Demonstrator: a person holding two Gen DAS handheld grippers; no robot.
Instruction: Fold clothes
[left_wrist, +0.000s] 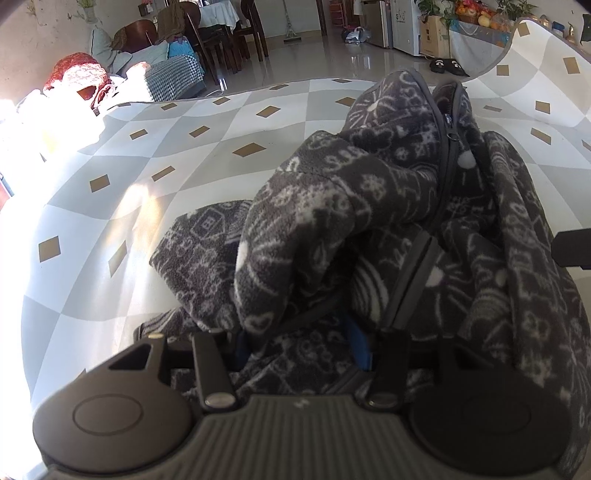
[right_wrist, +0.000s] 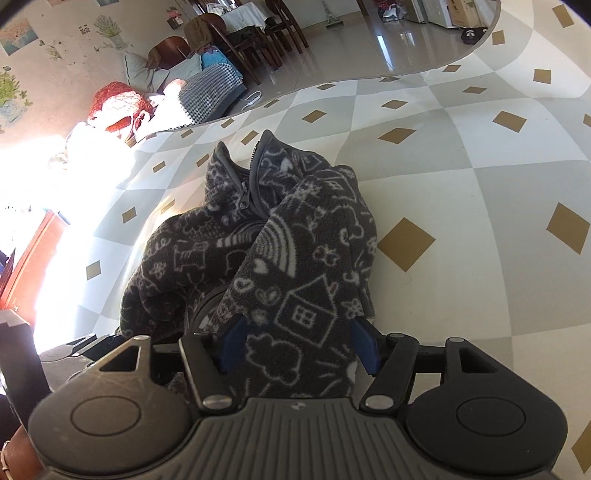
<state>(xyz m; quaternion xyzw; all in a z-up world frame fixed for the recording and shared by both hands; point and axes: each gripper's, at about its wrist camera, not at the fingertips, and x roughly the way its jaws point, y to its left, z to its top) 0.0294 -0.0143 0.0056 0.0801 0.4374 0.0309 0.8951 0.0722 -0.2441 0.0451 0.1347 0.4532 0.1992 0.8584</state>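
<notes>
A dark grey fleece jacket (left_wrist: 369, 192) with white doodle print and a zip lies bunched on the checked mat (left_wrist: 184, 155). My left gripper (left_wrist: 301, 347) sits low at the jacket's near end, with a thick fold of fleece filling the gap between its blue pads (left_wrist: 360, 347). In the right wrist view the jacket (right_wrist: 295, 240) stretches away with its collar and zip at the far end. My right gripper (right_wrist: 299, 345) stands wide over the near hem. Its blue pads (right_wrist: 365, 343) flank the fleece without squeezing it.
The grey, white and gold mat (right_wrist: 461, 184) covers the floor around the jacket; its far right edge curls upward. Beyond it are glossy tiles, a houndstooth-covered seat (right_wrist: 210, 96), a red-and-white cloth pile (right_wrist: 118, 107), dining chairs (left_wrist: 221, 44) and black slippers (left_wrist: 447, 66).
</notes>
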